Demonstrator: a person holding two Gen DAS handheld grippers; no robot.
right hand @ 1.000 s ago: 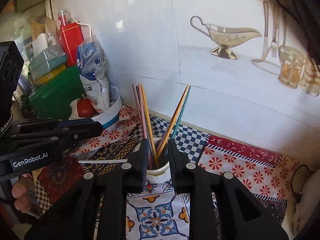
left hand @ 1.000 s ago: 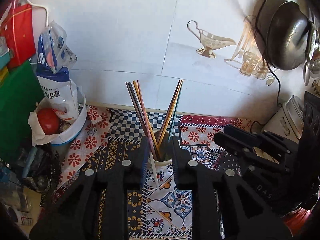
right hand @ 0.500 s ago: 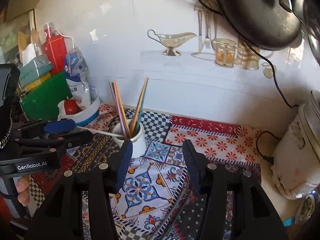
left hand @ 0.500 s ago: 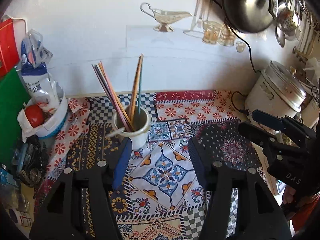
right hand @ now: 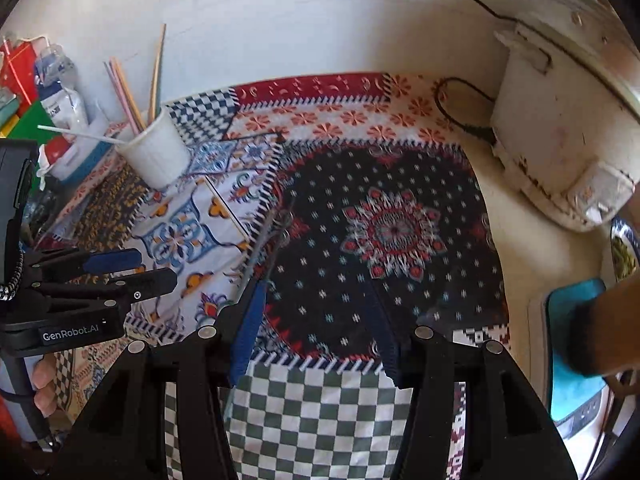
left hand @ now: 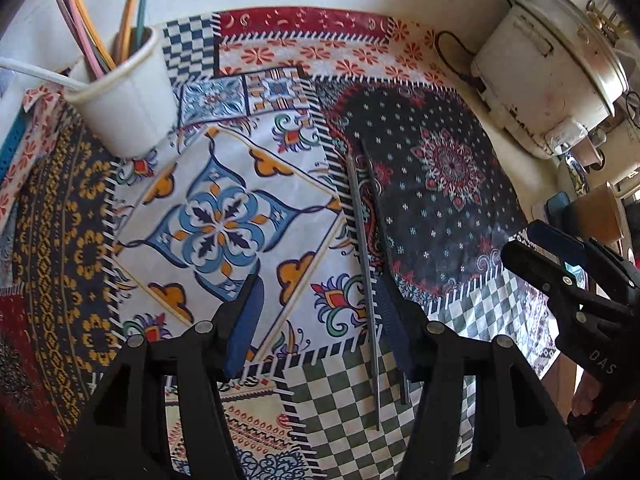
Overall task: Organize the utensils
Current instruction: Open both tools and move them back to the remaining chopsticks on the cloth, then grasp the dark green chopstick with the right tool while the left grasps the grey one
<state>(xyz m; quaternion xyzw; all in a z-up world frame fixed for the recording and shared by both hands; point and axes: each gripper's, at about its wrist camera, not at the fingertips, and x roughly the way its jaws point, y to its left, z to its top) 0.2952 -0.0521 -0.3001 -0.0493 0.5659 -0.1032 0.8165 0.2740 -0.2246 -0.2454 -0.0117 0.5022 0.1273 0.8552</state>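
Left gripper (left hand: pixel 320 320) and right gripper (right hand: pixel 316 328): jaws parted, nothing between the pads. A pair of slim grey chopsticks (left hand: pixel 366 256) lies flat on the patchwork-print tablecloth (left hand: pixel 216 220), side by side. Beyond, a white paper cup (left hand: pixel 128 100) holds coloured chopsticks (left hand: pixel 84 20) upright. A worn white rice cooker (left hand: pixel 552 68) stands by the white wall (right hand: pixel 320 20).

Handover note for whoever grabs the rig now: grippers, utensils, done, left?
Left hand-held gripper: open, holding nothing, above the patterned cloth; its jaws have just been opening.
Right hand-held gripper: open, holding nothing; its jaws have just been opening too.
White cup stands at the back left and holds coloured chopsticks and a white stick.
Two grey chopsticks lie side by side on the cloth, just inside the left gripper's right finger.
Done: most sticks are in the cup.
Left: probably pick up the grey pair and put it in the cup.
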